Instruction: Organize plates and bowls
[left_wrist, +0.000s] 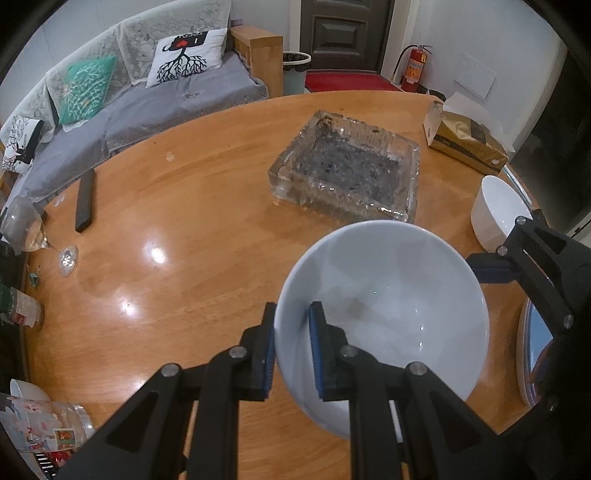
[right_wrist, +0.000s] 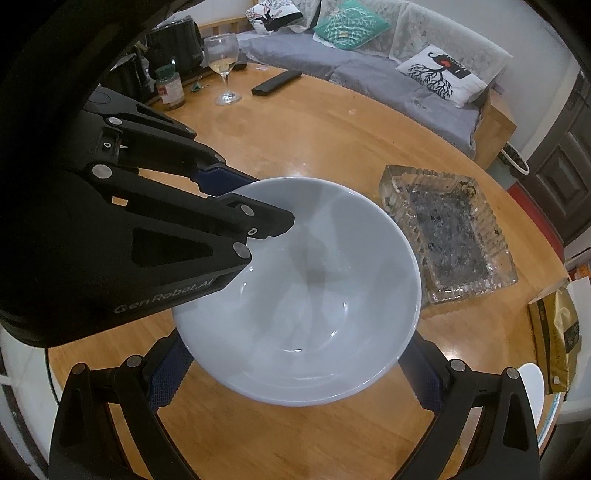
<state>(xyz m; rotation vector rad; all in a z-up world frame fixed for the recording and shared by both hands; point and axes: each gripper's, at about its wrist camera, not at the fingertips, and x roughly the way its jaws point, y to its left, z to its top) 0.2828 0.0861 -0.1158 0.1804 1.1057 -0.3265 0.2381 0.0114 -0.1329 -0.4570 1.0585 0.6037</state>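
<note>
A pale grey-white bowl (left_wrist: 384, 310) is held above the wooden table (left_wrist: 184, 229). My left gripper (left_wrist: 291, 350) is shut on its near-left rim, one pad inside and one outside. In the right wrist view the same bowl (right_wrist: 306, 295) lies between my right gripper's (right_wrist: 295, 376) wide-open fingers, not pinched; the left gripper (right_wrist: 243, 206) grips its far-left rim. A second white bowl (left_wrist: 496, 212) stands at the table's right edge, and plates (left_wrist: 526, 350) lie stacked at the near right, partly hidden by the right gripper (left_wrist: 524, 258).
A large glass ashtray (left_wrist: 343, 170) sits mid-table. A gold tissue box (left_wrist: 467, 142) lies at the far right. A wine glass (right_wrist: 221, 59), a black remote (right_wrist: 276, 82), a jar (right_wrist: 169, 86) and a kettle (right_wrist: 177, 40) stand at the left side. A sofa lies beyond.
</note>
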